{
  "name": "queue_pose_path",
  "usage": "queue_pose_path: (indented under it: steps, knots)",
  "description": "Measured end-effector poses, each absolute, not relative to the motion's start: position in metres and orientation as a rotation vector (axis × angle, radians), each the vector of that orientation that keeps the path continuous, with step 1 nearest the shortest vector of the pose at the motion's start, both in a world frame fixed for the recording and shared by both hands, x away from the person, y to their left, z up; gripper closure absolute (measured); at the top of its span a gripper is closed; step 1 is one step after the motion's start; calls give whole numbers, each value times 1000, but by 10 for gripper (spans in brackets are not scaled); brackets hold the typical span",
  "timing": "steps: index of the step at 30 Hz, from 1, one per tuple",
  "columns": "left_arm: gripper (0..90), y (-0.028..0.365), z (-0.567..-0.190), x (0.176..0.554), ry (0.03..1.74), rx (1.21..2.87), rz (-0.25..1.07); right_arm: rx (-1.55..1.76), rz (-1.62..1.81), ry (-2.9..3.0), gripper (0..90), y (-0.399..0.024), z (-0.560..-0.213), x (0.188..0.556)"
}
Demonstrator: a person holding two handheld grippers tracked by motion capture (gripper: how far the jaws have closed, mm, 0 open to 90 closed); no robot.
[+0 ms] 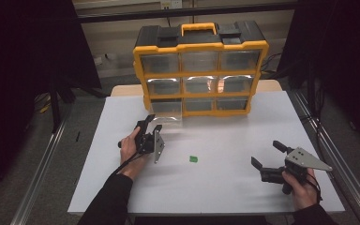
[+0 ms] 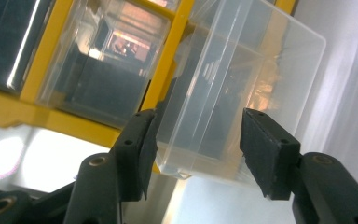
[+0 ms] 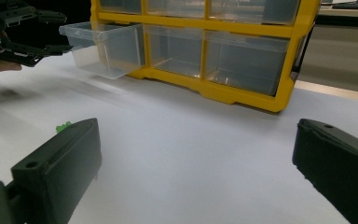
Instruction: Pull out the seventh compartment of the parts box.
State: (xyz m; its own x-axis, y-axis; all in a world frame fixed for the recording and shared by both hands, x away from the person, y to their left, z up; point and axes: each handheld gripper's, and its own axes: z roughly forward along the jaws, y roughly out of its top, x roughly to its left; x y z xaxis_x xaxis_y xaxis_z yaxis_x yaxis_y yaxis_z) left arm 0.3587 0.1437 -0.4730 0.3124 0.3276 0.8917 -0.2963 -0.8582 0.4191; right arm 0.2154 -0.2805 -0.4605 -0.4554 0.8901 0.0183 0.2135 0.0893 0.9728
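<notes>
1. We see the left gripper (image 1: 153, 123) at the clear drawer (image 1: 167, 112) pulled out of the bottom-left slot of the yellow cabinet (image 1: 200, 48) — its jaws stand apart.
2. In the left gripper view the drawer's front (image 2: 242, 93) sits between the jaws; neither pad presses on it.
3. The right gripper (image 1: 268, 154) rests low at the right of the white table (image 1: 225, 187), jaws wide apart — nothing between them.
4. A small green piece (image 1: 193, 159) lies on the table between both grippers, well apart from the drawer.
</notes>
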Motion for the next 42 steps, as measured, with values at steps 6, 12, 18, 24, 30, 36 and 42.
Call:
queue_pose_path:
  steps: [6, 12, 18, 24, 30, 36, 42]
  knots:
    - [338, 145, -469, 358, 174, 2023, 1503, 1093, 1398, 1761, 10, -281, -461, 216]
    - [250, 151, -460, 359, 313, 1959, 1364, 1093, 1396, 1761, 10, -281, -461, 216]
    - [164, 156, -455, 360, 462, 1897, 1201, 1098, 1391, 1758, 10, -281, -461, 216]
    - [109, 161, -452, 362, 570, 1871, 1033, 1095, 1394, 1757, 10, -281, -461, 216]
    - [95, 164, -449, 361, 641, 1834, 929, 1095, 1395, 1757, 10, -281, -461, 216]
    - [94, 168, -445, 359, 724, 1846, 781, 1097, 1399, 1749, 10, -281, -461, 216]
    - [85, 172, -441, 351, 785, 1883, 669, 1097, 1397, 1753, 10, -281, -461, 216]
